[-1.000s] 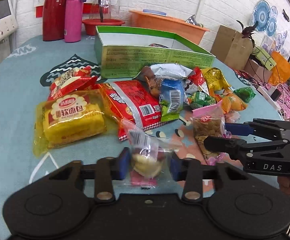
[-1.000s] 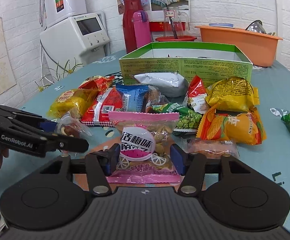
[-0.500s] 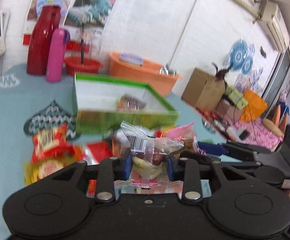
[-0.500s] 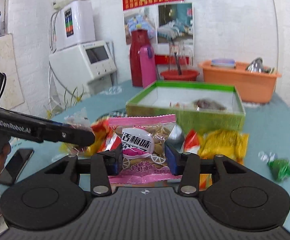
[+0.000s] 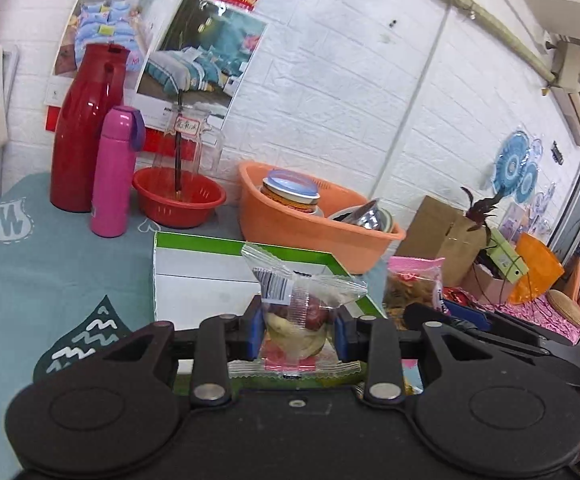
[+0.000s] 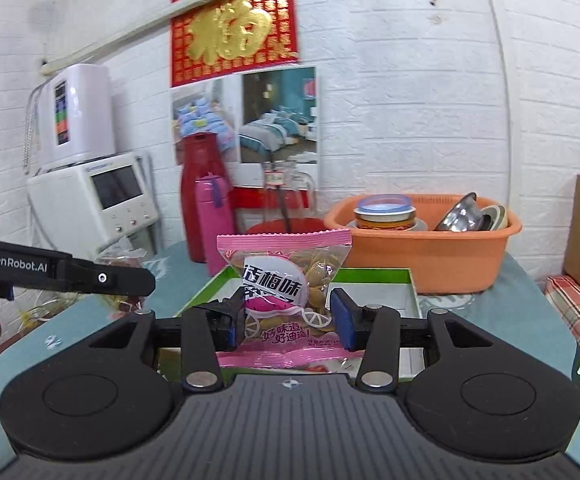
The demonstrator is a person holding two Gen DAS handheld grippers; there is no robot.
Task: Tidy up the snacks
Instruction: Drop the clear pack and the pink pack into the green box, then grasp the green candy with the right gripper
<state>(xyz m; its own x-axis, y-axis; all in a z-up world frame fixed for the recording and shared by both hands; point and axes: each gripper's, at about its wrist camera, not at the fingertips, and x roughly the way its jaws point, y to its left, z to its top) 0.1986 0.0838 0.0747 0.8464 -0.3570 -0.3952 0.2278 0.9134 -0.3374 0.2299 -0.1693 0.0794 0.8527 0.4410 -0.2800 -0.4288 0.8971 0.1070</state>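
My left gripper (image 5: pixel 296 330) is shut on a clear snack packet (image 5: pixel 294 312) with red and yellow pieces inside, held up over the near edge of the green-rimmed white box (image 5: pixel 193 276). My right gripper (image 6: pixel 287 320) is shut on a pink snack packet (image 6: pixel 285 280) with Chinese print, held above the same box (image 6: pixel 390 292). The pink packet also shows at the right in the left wrist view (image 5: pixel 414 284). The left gripper's arm shows at the left in the right wrist view (image 6: pixel 61 272). The box floor that shows is bare white.
An orange basin (image 5: pixel 310 232) with a jar and metal bowl stands behind the box. A red jug (image 5: pixel 85 128), a pink bottle (image 5: pixel 113 172) and a red bowl (image 5: pixel 177 200) stand at the back left. A cardboard box (image 5: pixel 446 236) is at the right.
Both grippers have lifted their packets off the table and carried them forward over the green box. The snack pile has dropped out of view.
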